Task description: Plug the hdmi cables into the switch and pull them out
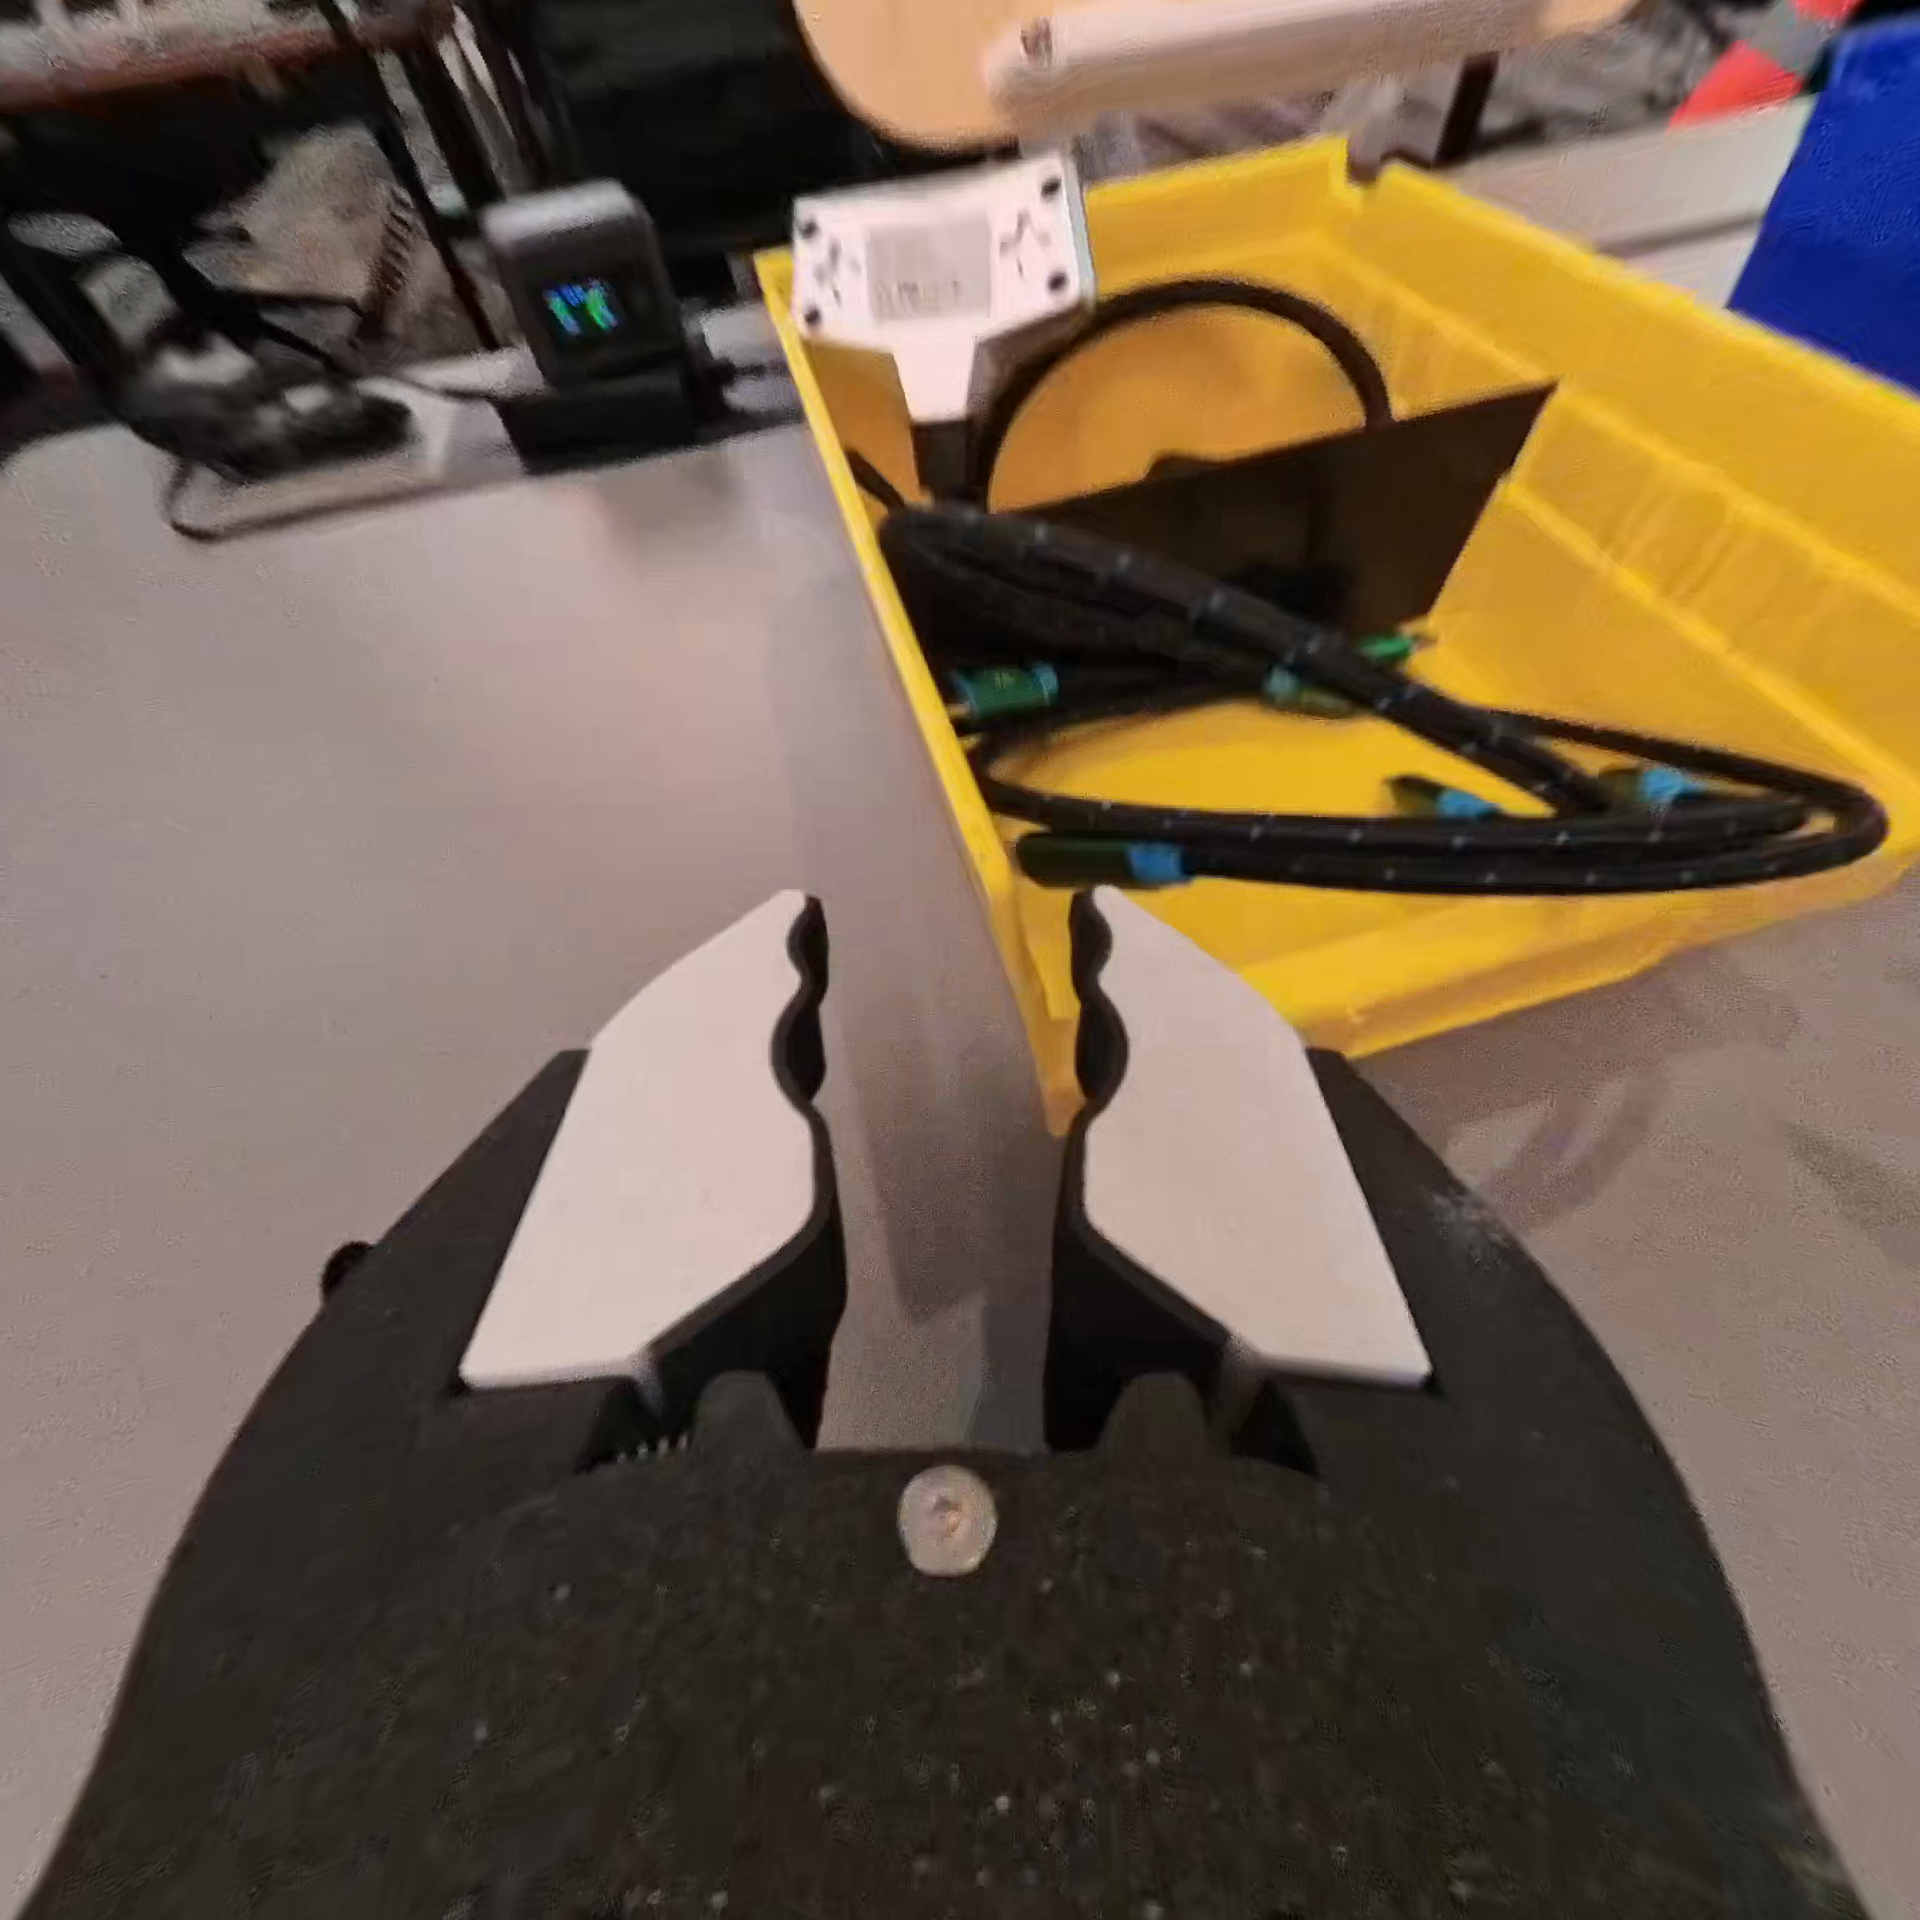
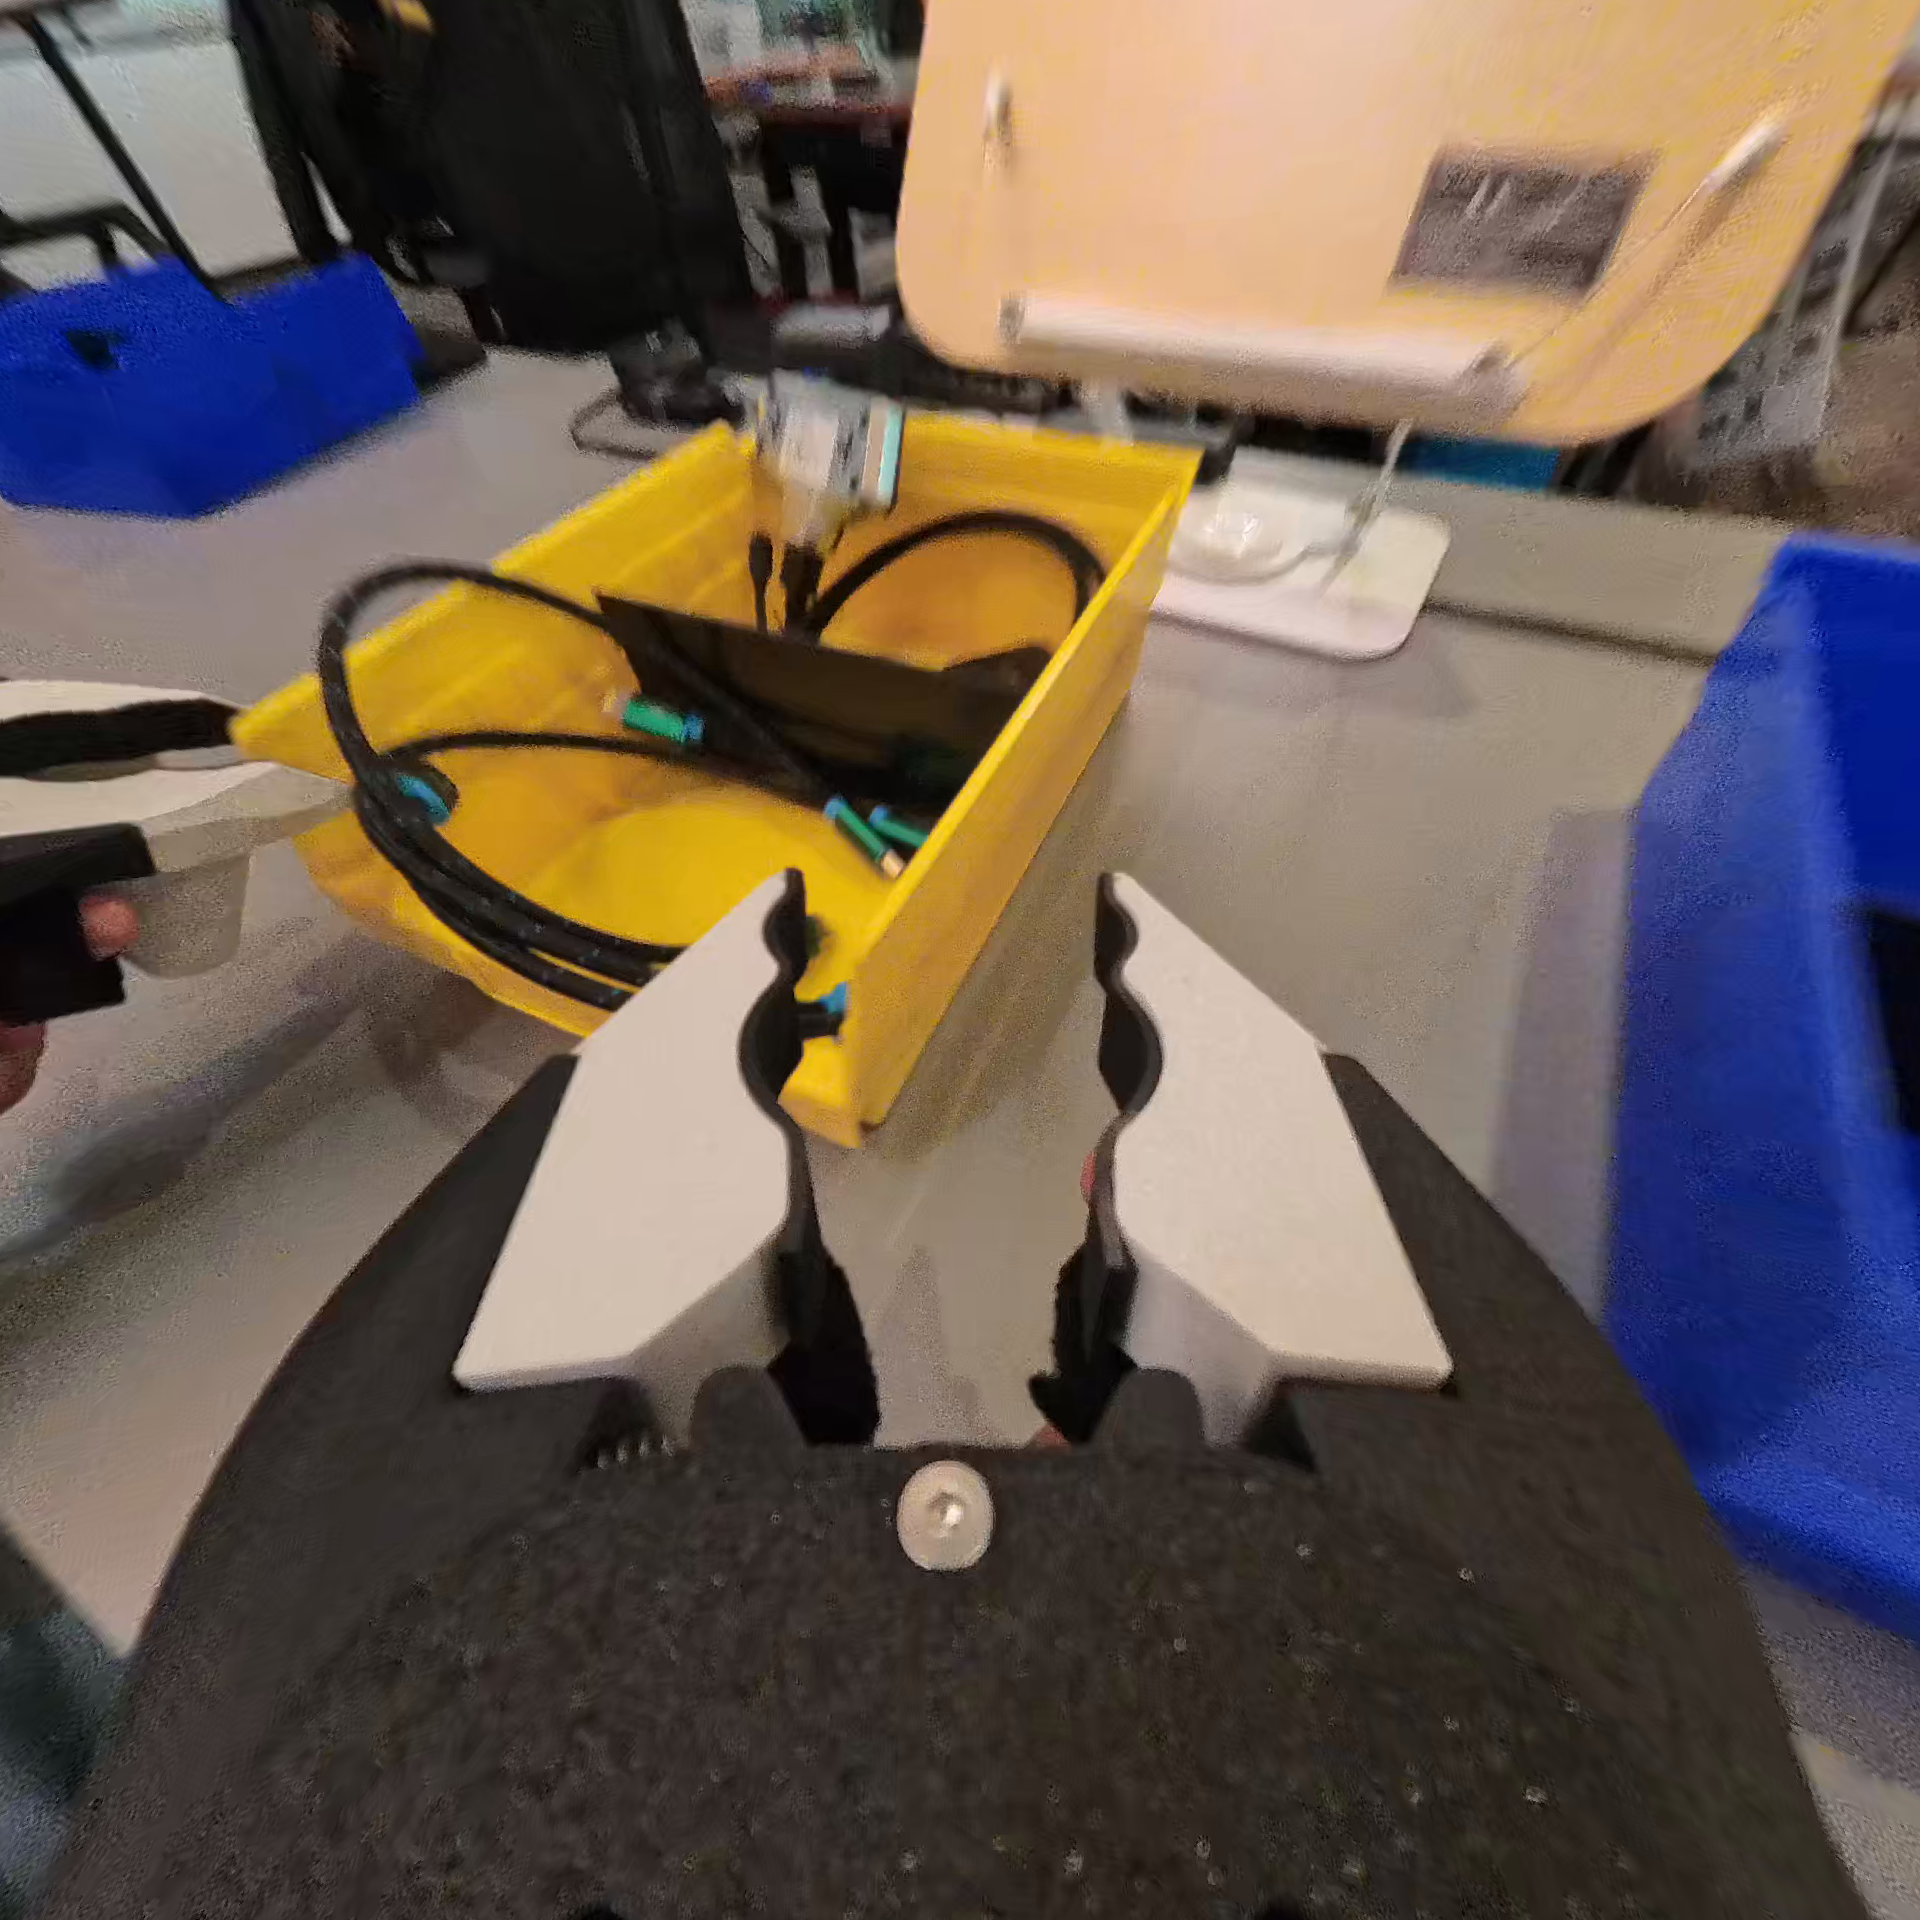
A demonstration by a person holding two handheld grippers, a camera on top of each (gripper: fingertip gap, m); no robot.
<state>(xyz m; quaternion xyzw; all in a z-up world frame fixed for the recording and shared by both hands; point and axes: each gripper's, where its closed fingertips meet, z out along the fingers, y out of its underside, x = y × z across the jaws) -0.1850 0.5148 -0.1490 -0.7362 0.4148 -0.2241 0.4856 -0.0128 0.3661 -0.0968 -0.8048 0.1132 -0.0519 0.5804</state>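
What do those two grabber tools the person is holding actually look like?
Both look alike. The left gripper and the right gripper each have a wide, rough black body with a silver screw in the middle. Two pale grey, wedge-shaped fingers stick forward, lined inside with wavy black pads. Seen from the side in the right wrist view, the left gripper has a black strap on top. No sleeves show.

soft, even overhead light is falling on the worktop (image 1: pixel 416 831); motion blur is smearing the background, and edges are bending.
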